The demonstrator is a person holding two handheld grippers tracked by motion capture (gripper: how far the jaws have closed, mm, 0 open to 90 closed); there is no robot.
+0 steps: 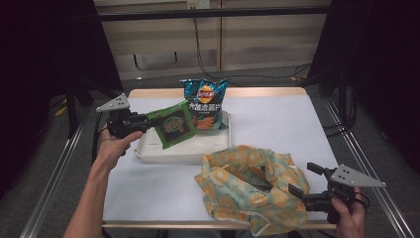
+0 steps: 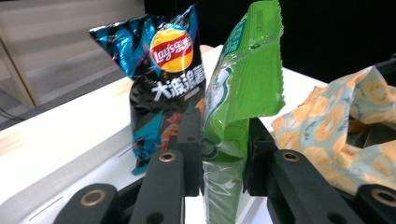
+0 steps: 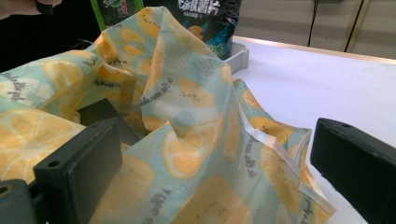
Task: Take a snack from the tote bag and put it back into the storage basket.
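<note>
Green packet [image 1: 174,125] pinched in left tongs [image 1: 148,120] above white table [image 1: 277,124]; right tongs [image 1: 308,179] spread.

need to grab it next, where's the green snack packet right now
In the high view the green snack packet is clamped in the left gripper, held over the white tray, beside the blue chip bag.

The tool [image 3: 210,163] stands with jaws wide apart over the lemon-print cloth bag [image 3: 187,140], not pressing it.
</note>
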